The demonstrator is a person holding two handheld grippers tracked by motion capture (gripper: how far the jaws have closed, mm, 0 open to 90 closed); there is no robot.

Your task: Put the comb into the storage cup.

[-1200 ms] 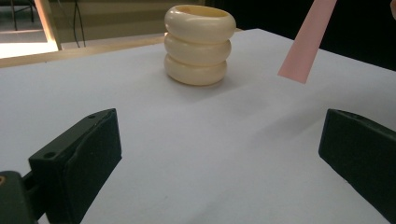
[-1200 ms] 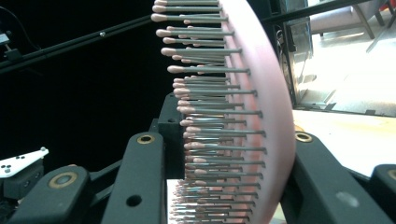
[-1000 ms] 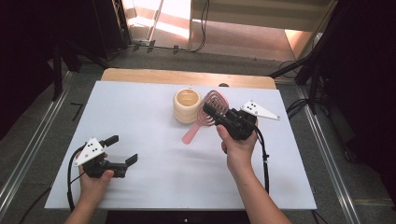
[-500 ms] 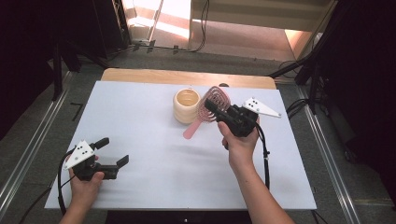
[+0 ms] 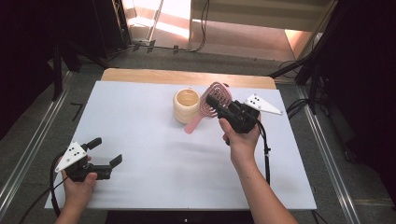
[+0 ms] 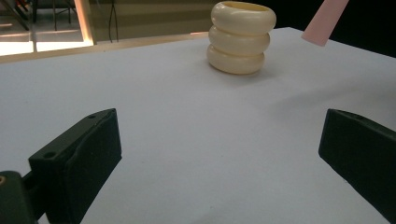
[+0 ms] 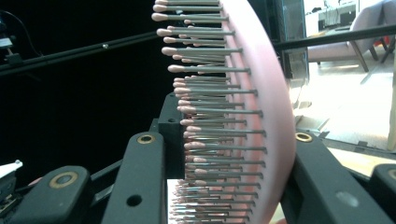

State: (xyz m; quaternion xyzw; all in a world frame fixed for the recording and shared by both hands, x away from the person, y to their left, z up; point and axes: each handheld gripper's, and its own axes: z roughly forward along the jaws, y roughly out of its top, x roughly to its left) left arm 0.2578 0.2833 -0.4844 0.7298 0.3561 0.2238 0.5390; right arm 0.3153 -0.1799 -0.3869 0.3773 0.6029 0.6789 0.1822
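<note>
Right gripper view, pink bristled hairbrush (image 7: 261,107), ribbed cream cup (image 5: 186,106), white table (image 5: 140,121)

Your items: one pink hairbrush (image 5: 212,100), oval openwork head, grey bristles with pink tips (image 7: 205,107), flat handle; you have it lifted off the table right of centre in the high view, tilted, head up and handle end low beside the cup. One cream cup (image 5: 186,106), three stacked rounded rings, upright, open top, standing centre frame, upper half.
</note>
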